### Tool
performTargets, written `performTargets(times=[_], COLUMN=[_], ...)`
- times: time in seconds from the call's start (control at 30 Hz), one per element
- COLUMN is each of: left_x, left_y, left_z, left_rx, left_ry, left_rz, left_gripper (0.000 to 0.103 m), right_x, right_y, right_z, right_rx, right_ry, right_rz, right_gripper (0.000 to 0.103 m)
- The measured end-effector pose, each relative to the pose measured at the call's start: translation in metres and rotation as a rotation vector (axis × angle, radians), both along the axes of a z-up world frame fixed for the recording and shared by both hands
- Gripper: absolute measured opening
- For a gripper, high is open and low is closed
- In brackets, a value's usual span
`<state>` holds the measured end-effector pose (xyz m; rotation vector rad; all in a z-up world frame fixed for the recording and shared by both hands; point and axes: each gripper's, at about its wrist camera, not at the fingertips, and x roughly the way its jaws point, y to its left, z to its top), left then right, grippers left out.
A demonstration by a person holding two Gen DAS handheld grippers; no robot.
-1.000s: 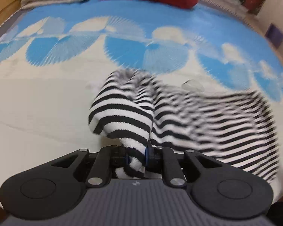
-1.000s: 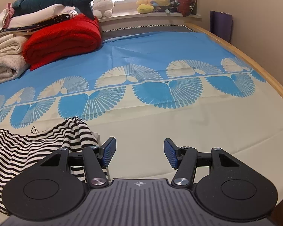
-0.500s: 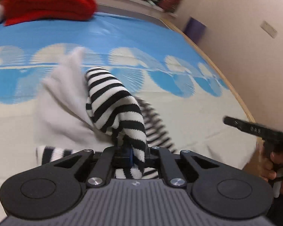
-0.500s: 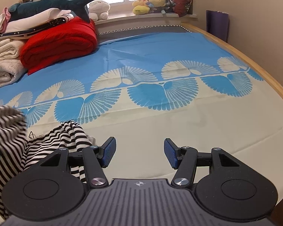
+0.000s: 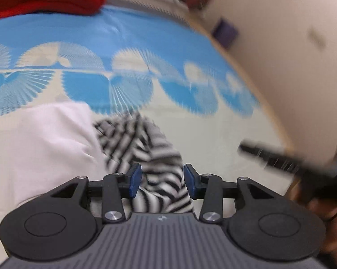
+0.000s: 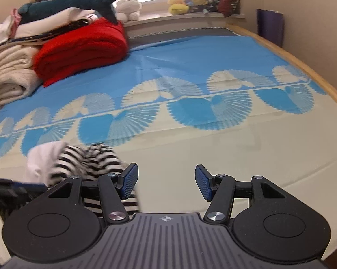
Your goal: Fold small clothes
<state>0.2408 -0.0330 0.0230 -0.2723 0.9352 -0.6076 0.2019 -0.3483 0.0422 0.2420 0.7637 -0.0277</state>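
A small black-and-white striped garment (image 5: 150, 157) lies bunched on the blue and cream bedspread (image 5: 146, 35), its white inner side (image 5: 45, 139) turned up on the left. My left gripper (image 5: 161, 180) hovers just over it. Its jaws are opening, and a striped fold lies loose between the blue pads without being pressed. In the right wrist view the same garment (image 6: 92, 159) sits at the lower left, partly behind the left finger. My right gripper (image 6: 166, 180) stands open over bare bedspread, holding nothing. Its blurred dark body (image 5: 280, 159) shows at the right of the left wrist view.
A folded red blanket (image 6: 83, 44), cream towels (image 6: 9, 74) and a plush shark (image 6: 67, 2) are stacked at the back left. Stuffed toys (image 6: 186, 0) line the window sill. The wooden bed edge (image 6: 314, 76) and a purple box (image 6: 270, 25) run along the right wall.
My left gripper carried the striped fold to the right across the garment, then its jaws parted and let the cloth go. The white inner side now shows. The right gripper stayed put.
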Motion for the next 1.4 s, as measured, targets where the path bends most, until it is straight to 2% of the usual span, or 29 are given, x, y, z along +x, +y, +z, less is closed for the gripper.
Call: performTargets(times=[0.1,0.23,0.37,0.47,0.53,0.6,0.77,0.8,0.83,0.9,0.93,1.07,1.17,1.27,1.4], left_x=[0.002,0.008,0.011,0.002,-0.003,-0.010,-0.015,-0.015,-0.014,-0.012,-0.012,-0.011,-0.011,-0.011,-0.013], left_y=[0.047,0.087,0.112,0.131,0.141,0.152,0.164,0.163,0.161,0.153,0.148,0.124,0.102,0.077,0.045], left_z=[0.011,0.009,0.005,0.008,0.008,0.010,0.013,0.013,0.013,0.012,0.012,0.009,0.006,0.002,-0.009], left_rx=[-0.059,0.011,0.094,0.151,0.176,0.186,0.189,0.192,0.196,0.204,0.212,0.234,0.235,0.237,0.237], left_ry=[-0.028,-0.015,-0.023,-0.046,-0.058,-0.066,-0.065,-0.063,-0.062,-0.065,-0.066,-0.071,-0.076,-0.077,-0.057], left_rz=[0.126,0.248,0.275,0.261,0.252,0.250,0.259,0.259,0.256,0.245,0.237,0.193,0.145,0.088,-0.009], left_gripper=[0.047,0.047,0.047,0.047,0.047,0.047,0.047,0.047,0.047,0.047,0.047,0.047,0.047,0.047,0.047], right_x=[0.002,0.006,0.023,0.037,0.043,0.046,0.043,0.040,0.038,0.034,0.031,0.010,-0.007,-0.021,-0.034], right_y=[0.017,0.053,0.094,0.125,0.139,0.153,0.178,0.180,0.180,0.169,0.159,0.101,0.046,0.010,-0.009], right_z=[0.005,0.012,0.004,-0.010,-0.014,-0.016,-0.026,-0.027,-0.029,-0.033,-0.030,0.006,0.013,0.003,-0.035], right_rx=[0.052,0.162,0.296,0.332,0.350,0.351,0.245,0.197,0.130,0.093,0.107,0.190,0.186,0.140,0.037], right_ry=[-0.033,-0.086,-0.025,0.057,0.074,0.085,0.152,0.153,0.163,0.192,0.175,0.008,-0.006,0.067,0.269], right_rz=[0.036,0.141,0.276,0.320,0.348,0.383,0.480,0.493,0.494,0.491,0.484,0.424,0.314,0.266,0.260], right_gripper=[0.058,0.058,0.056,0.060,0.063,0.069,0.068,0.062,0.040,0.016,0.013,0.012,0.012,0.012,0.012])
